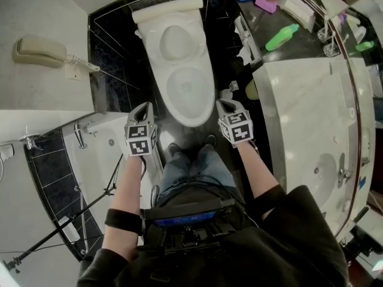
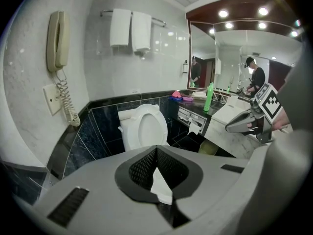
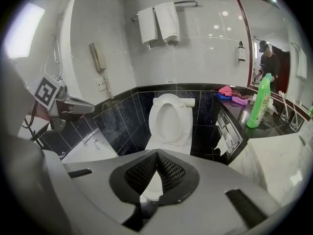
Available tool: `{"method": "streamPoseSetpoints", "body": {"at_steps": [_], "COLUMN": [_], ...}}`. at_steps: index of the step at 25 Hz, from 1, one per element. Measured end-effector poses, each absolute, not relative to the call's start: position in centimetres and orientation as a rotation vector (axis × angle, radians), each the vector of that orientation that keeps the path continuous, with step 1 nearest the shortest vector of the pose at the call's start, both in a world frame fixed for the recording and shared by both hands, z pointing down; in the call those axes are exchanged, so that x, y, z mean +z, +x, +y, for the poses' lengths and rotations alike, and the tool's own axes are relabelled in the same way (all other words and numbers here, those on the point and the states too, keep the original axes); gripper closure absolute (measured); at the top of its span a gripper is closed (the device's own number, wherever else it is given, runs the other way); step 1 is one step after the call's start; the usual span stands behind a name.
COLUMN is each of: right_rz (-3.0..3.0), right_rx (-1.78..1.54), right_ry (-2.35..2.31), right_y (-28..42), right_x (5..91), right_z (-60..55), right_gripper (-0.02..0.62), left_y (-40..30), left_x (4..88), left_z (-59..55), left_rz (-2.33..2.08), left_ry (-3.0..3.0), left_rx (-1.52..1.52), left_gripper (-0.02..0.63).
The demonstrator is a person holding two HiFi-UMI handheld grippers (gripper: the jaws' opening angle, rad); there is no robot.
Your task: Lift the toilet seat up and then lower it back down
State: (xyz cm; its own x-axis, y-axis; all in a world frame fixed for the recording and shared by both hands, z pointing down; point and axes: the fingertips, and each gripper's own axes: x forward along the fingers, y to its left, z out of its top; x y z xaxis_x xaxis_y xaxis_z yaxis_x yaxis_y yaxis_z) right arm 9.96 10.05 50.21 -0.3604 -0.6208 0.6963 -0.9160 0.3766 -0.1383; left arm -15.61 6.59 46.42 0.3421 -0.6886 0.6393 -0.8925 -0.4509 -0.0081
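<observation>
The white toilet (image 1: 188,91) stands against the black tiled wall, straight ahead of me. Its seat (image 3: 168,116) is raised and leans back against the tank (image 1: 167,9), so the bowl rim is bare. My left gripper (image 1: 145,106) hovers in front of the bowl's left side, short of the rim. Level with it, my right gripper (image 1: 222,103) hovers before the right side. Both are shut with nothing between the jaws and touch nothing. In the left gripper view the left gripper (image 2: 156,148) points at the toilet, as does the right gripper (image 3: 156,152) in its own view.
A marble vanity (image 1: 311,112) with a sink runs along the right and carries a green bottle (image 1: 281,37). A bathtub (image 1: 102,154) lies at the left under a wall phone (image 1: 39,51). A paper holder (image 1: 245,37) and a bin (image 2: 209,148) sit right of the toilet.
</observation>
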Motion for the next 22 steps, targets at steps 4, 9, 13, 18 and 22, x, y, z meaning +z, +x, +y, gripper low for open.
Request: {"method": "streamPoseSetpoints", "body": {"at_steps": [4,9,13,18,22], "right_rz": [-2.082,-2.078,-2.073,-2.071,-2.067], "right_rx": [0.724,0.727,0.742,0.740,0.742], "right_ry": [1.323,1.323,1.320,1.322,1.314], "right_y": [9.8,9.7,9.7,9.8,9.8], "right_x": [51.0,51.7,51.9,52.0,52.0], "right_z": [10.4,10.4,10.7,10.8,10.6], "right_gripper": [0.588,0.588,0.588,0.588,0.588], "left_y": [-15.9,-15.6,-15.1,-14.4,-14.4], "left_x": [47.3,48.5,48.7,48.2,48.3], "left_z": [6.7,7.2,7.2,7.3,7.3], "left_rz": [-1.386,-1.365,-1.358,-1.350,-1.362], "left_ry": [2.256,2.252,2.257,2.261,2.258], "left_rx": [0.824,0.846,0.845,0.832,0.830], "left_gripper": [0.598,0.598,0.598,0.598,0.598]}}
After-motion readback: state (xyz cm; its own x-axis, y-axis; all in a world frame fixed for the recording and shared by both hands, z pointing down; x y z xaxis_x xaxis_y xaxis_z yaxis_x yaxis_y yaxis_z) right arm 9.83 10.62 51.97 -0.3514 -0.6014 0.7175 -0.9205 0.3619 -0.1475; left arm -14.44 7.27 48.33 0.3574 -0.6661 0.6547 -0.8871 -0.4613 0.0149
